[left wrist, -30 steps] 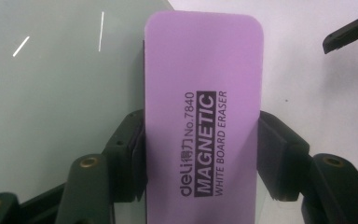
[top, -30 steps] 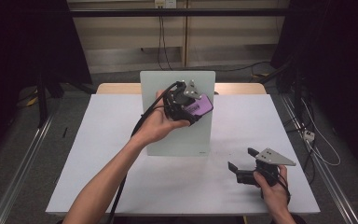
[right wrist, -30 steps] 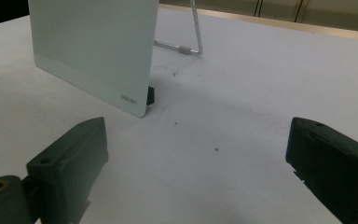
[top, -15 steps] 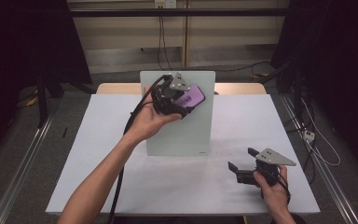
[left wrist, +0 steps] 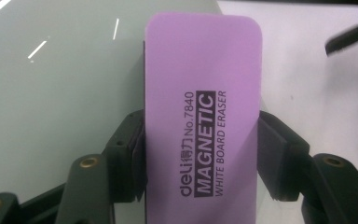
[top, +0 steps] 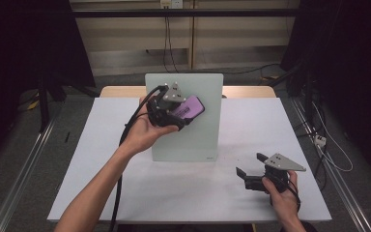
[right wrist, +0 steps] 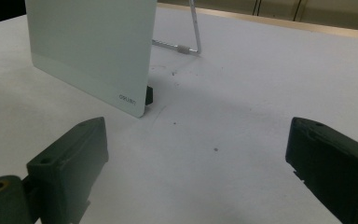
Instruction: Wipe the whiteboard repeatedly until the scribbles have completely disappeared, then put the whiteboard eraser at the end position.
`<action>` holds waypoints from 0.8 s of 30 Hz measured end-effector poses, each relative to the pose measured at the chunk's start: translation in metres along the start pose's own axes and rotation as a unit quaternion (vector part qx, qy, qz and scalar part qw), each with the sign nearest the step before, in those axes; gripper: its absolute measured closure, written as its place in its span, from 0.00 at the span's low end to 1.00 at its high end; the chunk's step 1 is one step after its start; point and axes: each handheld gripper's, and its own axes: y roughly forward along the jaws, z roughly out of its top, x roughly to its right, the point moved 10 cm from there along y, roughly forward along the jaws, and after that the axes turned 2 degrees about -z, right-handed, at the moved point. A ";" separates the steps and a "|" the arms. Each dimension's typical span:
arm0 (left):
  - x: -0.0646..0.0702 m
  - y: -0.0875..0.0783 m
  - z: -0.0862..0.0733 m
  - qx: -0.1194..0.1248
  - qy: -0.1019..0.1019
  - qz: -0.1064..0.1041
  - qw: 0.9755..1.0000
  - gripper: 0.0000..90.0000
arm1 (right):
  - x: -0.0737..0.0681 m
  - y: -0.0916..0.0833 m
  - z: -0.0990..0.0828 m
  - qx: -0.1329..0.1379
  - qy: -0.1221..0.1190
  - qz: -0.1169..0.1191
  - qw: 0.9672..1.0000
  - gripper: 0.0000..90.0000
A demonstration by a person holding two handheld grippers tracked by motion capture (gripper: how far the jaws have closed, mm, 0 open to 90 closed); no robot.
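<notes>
At the left of the high view, the person's left forearm comes up from the bottom edge and reaches to the upper part of the whiteboard (top: 193,130), which stands tilted on the white table (top: 101,159) near its far edge. The left hand (top: 142,133) carries the left gripper (top: 181,113), whose cable hangs down along the arm. Its jaws are clamped on a purple eraser (top: 188,107), one on each long side. In the left gripper view the eraser (left wrist: 203,116) points away from the camera, its printed back reading "MAGNETIC WHITE BOARD ERASER", and the pale board (left wrist: 60,93) lies behind and to its left. The eraser sits over the board's upper left part; it seems to lie against the surface, though the contact itself is hard to make out from these angles.

Farther right, the board's lower right corner carries a small logo. In the right gripper view that corner (right wrist: 130,100) stands on the table, with a small black foot just beside it and a metal stand leg (right wrist: 193,32) behind.

At the right of the high view, the right hand (top: 282,193) rests near the table's front edge, well apart from the board. The right gripper (top: 246,166) points left toward the board, its jaws spread wide with nothing between them but bare tabletop.
</notes>
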 end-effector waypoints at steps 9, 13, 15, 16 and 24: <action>0.013 -0.005 -0.020 0.004 -0.005 -0.021 1.000 0.46 | -0.001 0.003 0.001 -0.001 0.002 -0.003 1.000 0.06; 0.014 -0.008 -0.027 0.008 -0.015 -0.025 1.000 0.46 | 0.000 0.002 0.000 -0.001 -0.003 -0.003 1.000 0.06; 0.016 -0.008 -0.031 0.005 -0.019 -0.029 0.999 0.46 | 0.000 0.001 0.000 0.000 0.001 -0.004 1.000 0.06; 0.016 -0.007 -0.034 0.004 -0.021 -0.030 0.999 0.46 | 0.000 0.000 0.000 -0.001 0.000 -0.003 1.000 0.06; 0.022 -0.006 -0.045 0.008 -0.032 -0.041 0.999 0.46 | 0.000 0.000 0.000 0.000 0.000 0.000 1.000 0.06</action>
